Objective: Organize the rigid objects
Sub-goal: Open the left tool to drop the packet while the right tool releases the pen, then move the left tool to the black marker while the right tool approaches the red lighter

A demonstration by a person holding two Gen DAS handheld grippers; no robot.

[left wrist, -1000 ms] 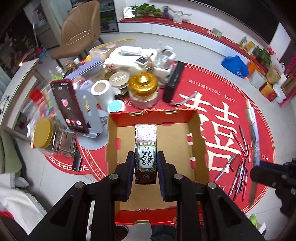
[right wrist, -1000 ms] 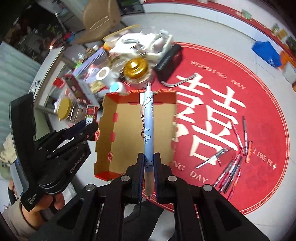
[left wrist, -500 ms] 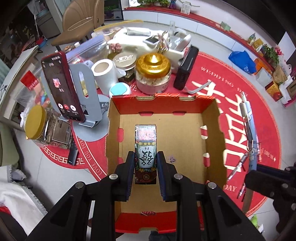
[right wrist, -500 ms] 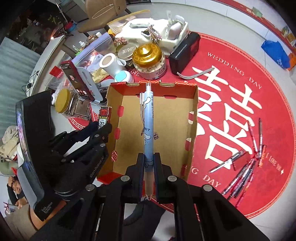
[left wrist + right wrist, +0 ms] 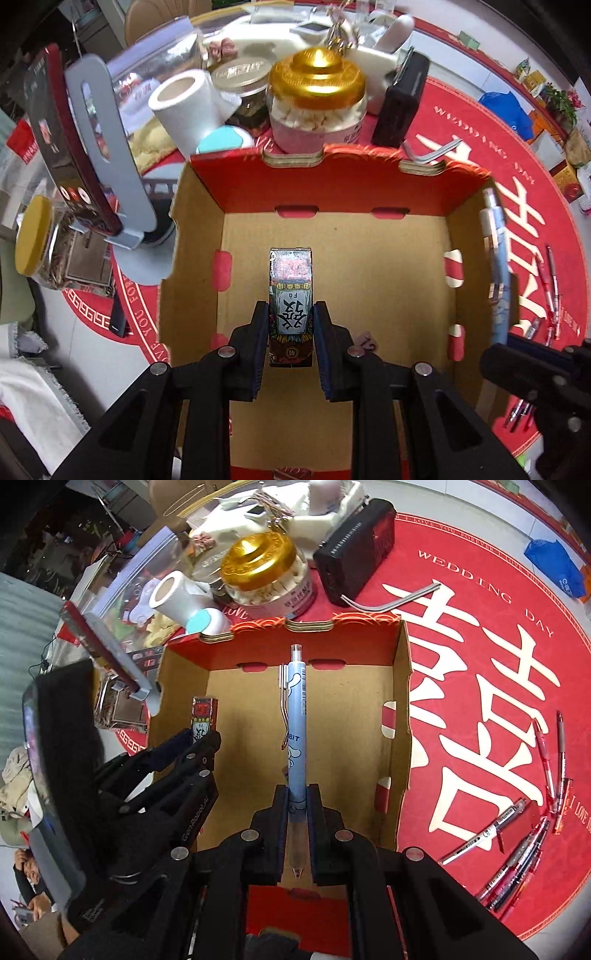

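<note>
In the left wrist view, the left claw (image 5: 291, 332) is clamped on a small printed box (image 5: 291, 295), its pads pressing the two long sides so the box points straight ahead, down into the open cardboard box (image 5: 469, 236). Gripping it low on its length leaves the far end free to meet the brown bottom first, which I judge is why it is held that way. The cardboard box sits on a red round mat (image 5: 498, 155) on the floor, with a gold-lidded jar (image 5: 317, 99), a paper roll (image 5: 184, 107) and a phone on a stand (image 5: 70, 147) crowded just behind its far wall. In the right wrist view, the right claw (image 5: 298, 812) is closed tight on a blue pen (image 5: 295, 716), pinching it near the tip so the clip end reaches forward over the middle of the same cardboard box, well clear of the walls. The left claw shows at the left wall with its printed box. More pens (image 5: 524, 834) lie loose on the mat to the right, probably the next to gather.
</note>
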